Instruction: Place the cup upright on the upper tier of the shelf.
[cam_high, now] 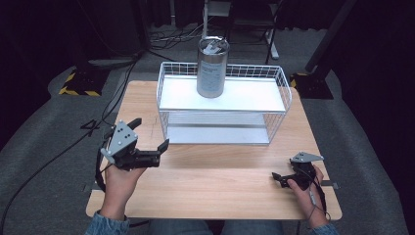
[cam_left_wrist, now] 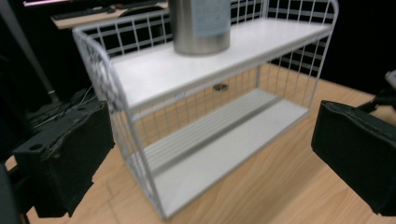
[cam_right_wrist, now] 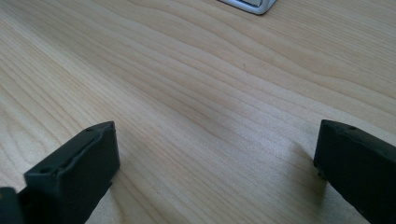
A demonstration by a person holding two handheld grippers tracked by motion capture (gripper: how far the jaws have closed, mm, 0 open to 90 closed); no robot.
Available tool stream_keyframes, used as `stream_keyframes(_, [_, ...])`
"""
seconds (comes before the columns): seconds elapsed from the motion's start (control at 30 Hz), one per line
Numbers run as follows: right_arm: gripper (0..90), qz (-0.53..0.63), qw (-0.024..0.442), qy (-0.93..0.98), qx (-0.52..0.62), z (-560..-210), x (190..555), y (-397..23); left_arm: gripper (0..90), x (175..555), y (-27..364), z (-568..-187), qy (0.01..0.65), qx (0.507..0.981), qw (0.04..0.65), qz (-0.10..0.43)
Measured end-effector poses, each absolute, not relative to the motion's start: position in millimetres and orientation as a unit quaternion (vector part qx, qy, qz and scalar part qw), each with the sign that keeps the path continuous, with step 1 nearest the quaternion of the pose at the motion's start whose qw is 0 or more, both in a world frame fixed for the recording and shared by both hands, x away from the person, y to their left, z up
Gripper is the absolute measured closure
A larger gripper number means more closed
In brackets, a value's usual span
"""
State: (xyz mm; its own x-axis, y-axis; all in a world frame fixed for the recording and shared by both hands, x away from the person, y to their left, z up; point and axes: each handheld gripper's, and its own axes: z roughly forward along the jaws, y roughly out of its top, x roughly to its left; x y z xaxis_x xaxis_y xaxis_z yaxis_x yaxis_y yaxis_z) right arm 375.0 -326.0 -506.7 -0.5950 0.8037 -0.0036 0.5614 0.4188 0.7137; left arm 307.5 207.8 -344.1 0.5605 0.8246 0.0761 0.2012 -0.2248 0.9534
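The right gripper (cam_high: 280, 178) was held low over the wooden table (cam_high: 215, 191), jaws spread wide and empty. The left gripper (cam_high: 149, 133), likewise wide apart and empty, was aimed at the white wire rack (cam_high: 222, 105). A metal canister (cam_high: 212, 67) stood upright on its upper shelf.
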Motion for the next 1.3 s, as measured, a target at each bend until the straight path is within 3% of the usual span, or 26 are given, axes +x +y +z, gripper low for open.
stream_keyframes(0.13, [0.6,0.344,0.176,0.824,0.414,-507,375,-326,0.0,301,215,-372,0.363,0.719,0.514,0.294])
stream_keyframes(0.5, [0.7,0.344,0.176,0.824,0.414,-507,375,-326,0.0,306,220,-436,0.397,0.759,0.447,0.257])
stream_keyframes(0.73, [0.7,0.344,0.176,0.824,0.414,-507,375,-326,0.0,314,226,-471,0.432,0.781,0.405,0.201])
stream_keyframes(1.03, [0.6,0.344,0.176,0.824,0.414,-507,375,-326,0.0,322,224,-498,0.458,0.815,0.322,0.148])
stream_keyframes(1.13, [0.7,0.344,0.176,0.824,0.414,-507,375,-326,0.0,323,223,-504,0.46,0.82,0.303,0.153])
stream_keyframes(1.3, [0.7,0.344,0.176,0.824,0.414,-507,375,-326,0.0,323,225,-507,0.456,0.815,0.319,0.163])
